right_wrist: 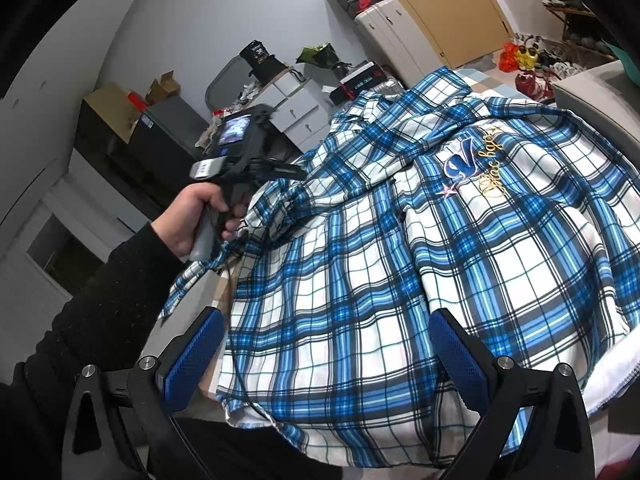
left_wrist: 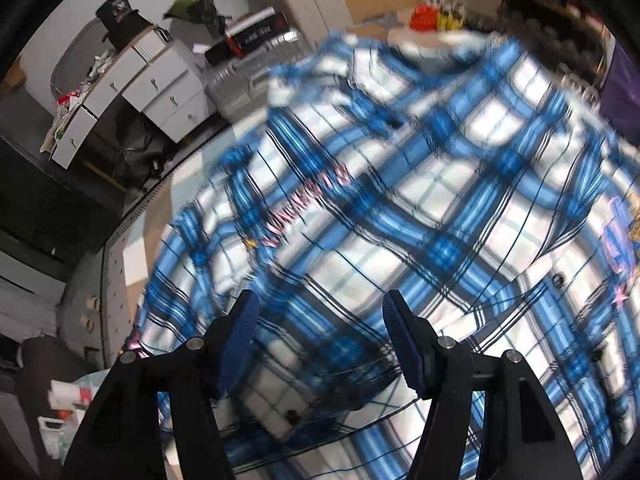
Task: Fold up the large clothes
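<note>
- Right tool (right_wrist: 326,354): seen at the bottom of the right wrist view with its blue pads spread wide. No cloth is pinched between them. It is held above the near hem of the shirt, judged to be waiting while the other side is worked.
- Left tool (left_wrist: 316,338): seen at the bottom of the left wrist view with its pads spread apart. Plaid cloth lies beneath the gap, but it is not pressed by either pad. The view is blurred, so the exact clearance from the cloth cannot be told.
- Left hand (right_wrist: 200,216): seen at the centre left of the right wrist view, wrapped round the grip of the left tool, with a dark sleeve (right_wrist: 100,296) behind it. The tool is held over the shirt's left edge, where a sleeve portion is gathered.
- Plaid shirt (right_wrist: 400,260): a large blue and white garment spread over the counter (right_wrist: 580,92), filling the middle of both views. It is laid front up with the embroidered emblem (right_wrist: 460,166) showing at the upper right. The body is laid mostly flat, judged so that the sides can be folded inward. The left edge is bunched rather than smooth, so folding is judged to be at an early stage.
- White drawer unit (left_wrist: 160,92): seen beyond the counter at the upper left, well apart from the shirt.
</note>
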`<state>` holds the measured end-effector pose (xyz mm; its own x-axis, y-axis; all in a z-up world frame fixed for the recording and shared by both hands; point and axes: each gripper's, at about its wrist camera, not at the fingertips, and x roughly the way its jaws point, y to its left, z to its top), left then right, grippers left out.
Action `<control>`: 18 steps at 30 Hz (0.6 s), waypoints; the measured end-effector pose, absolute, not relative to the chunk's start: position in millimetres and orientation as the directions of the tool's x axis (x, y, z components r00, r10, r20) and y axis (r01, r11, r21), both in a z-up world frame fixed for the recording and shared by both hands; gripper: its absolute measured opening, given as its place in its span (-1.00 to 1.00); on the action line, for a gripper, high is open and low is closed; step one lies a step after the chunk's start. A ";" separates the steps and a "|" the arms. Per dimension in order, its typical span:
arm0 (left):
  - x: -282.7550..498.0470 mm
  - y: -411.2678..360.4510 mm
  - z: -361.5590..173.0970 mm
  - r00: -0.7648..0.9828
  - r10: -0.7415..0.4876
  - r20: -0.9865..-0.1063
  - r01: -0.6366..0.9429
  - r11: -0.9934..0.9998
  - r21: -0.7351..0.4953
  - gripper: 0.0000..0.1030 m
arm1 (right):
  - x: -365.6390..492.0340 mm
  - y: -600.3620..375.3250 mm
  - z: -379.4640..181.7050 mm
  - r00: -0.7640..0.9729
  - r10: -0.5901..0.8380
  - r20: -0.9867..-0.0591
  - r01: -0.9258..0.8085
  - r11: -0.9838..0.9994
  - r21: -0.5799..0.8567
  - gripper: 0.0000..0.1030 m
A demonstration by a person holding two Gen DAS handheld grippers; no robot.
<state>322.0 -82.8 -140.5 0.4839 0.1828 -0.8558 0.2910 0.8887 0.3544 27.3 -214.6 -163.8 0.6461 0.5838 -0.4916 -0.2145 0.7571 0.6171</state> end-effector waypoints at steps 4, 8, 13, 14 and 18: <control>332.3 -65.3 -174.2 0.368 0.157 -0.916 0.238 0.937 0.256 0.16 | 27.3 -221.8 -164.3 0.658 0.579 -0.482 -0.200 0.751 0.629 1.00; 324.8 -40.7 -168.4 0.380 0.129 -0.916 0.259 0.936 0.240 0.18 | 29.8 -223.8 -166.4 0.653 0.578 -0.490 -0.189 0.750 0.633 1.00; 265.2 17.4 -112.7 0.507 0.072 -0.859 0.163 0.971 0.177 0.18 | 27.7 -222.1 -164.6 0.653 0.570 -0.499 -0.199 0.765 0.613 1.00; 241.3 28.1 -98.4 0.549 0.035 -0.835 0.141 0.981 0.134 0.18 | 27.3 -221.7 -164.3 0.653 0.572 -0.497 -0.202 0.764 0.613 1.00; 130.9 76.5 -58.5 0.719 0.050 -0.693 -0.009 0.998 0.062 0.64 | 26.0 -215.8 -161.8 0.662 0.558 -0.500 -0.213 0.780 0.588 1.00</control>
